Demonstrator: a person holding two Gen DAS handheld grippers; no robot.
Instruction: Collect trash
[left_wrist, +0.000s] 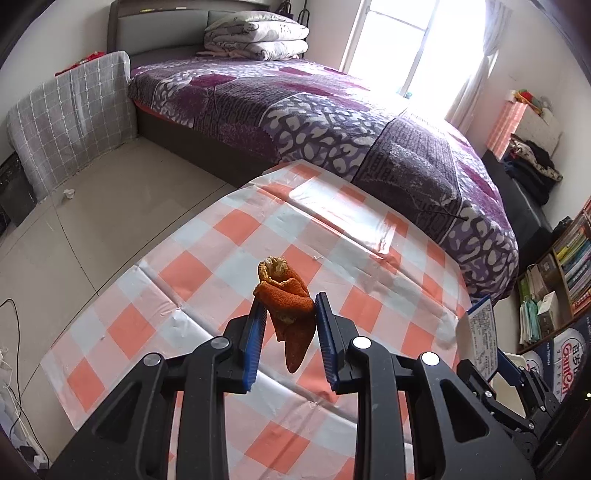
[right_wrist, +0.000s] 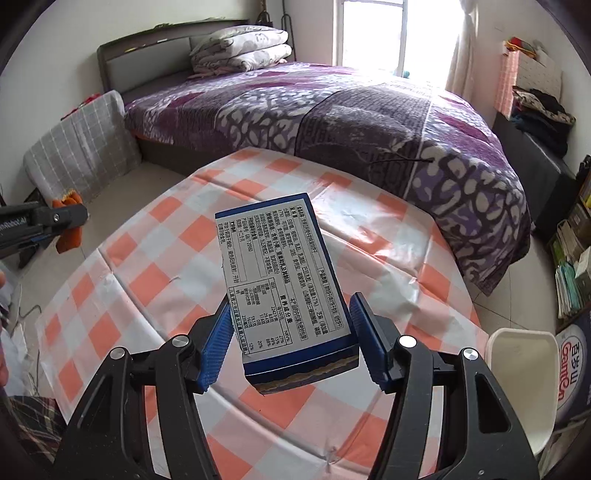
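Holding two pieces of trash clear above the checked tablecloth (left_wrist: 207, 273), listed left to right.

Item one: orange peel (left_wrist: 290, 306), curled, pith showing at the top, its tail hanging below. My left gripper (left_wrist: 290, 314) is clenched on it, blue pads pressing both sides. In the right wrist view the peel (right_wrist: 68, 225) hangs out over the floor, off the table's left edge.

Item two: blue snack box (right_wrist: 286, 291), printed white label facing up, tilted, one end torn. My right gripper (right_wrist: 291, 332) grasps it near that end, the pads against its two long sides.

Item three: white bin (right_wrist: 524, 376), open, just past the table's right edge; likely where both go.

Handling note, my judgement: keep both grips firm, carry the box over first as it is nearer, centre each piece above the opening before releasing. The peel's loose tail could snag on the rim.
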